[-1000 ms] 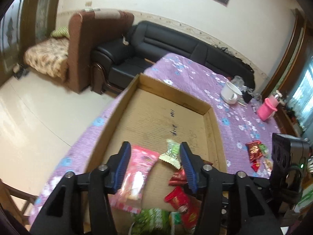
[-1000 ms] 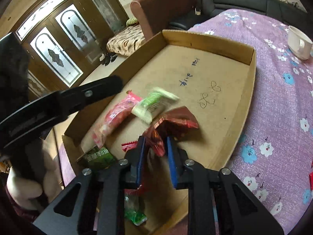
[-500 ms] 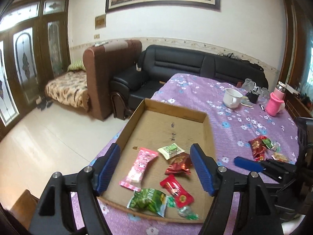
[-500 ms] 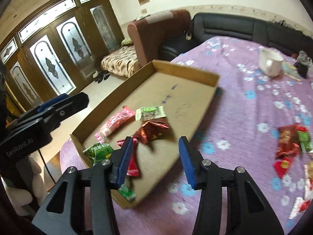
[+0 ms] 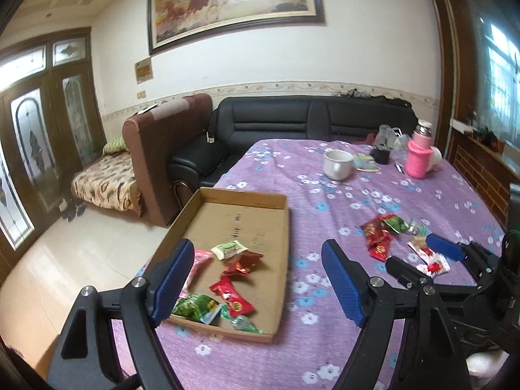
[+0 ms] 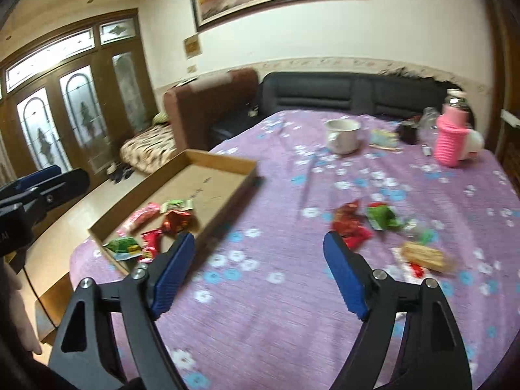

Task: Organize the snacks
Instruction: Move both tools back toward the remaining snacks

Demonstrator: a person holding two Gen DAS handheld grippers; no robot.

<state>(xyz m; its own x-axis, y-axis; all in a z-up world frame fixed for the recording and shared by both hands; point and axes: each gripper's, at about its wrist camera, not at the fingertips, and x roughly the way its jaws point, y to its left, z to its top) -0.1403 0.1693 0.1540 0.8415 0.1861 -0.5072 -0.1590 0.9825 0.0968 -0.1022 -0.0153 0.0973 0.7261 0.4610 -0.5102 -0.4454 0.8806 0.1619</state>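
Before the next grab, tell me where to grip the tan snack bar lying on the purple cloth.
Take the tan snack bar across its narrow width near the middle, coming down from above. It lies flat and long on the tablecloth, so its long sides are free. The right gripper, jaws opening and empty, is nearest.

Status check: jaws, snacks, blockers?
Left gripper and right gripper: jaws opening, nothing between them. Several snacks in cardboard tray; loose snack pile on the tablecloth. Nothing in the way.

both wrist views overlook one table (image 5: 325,221).
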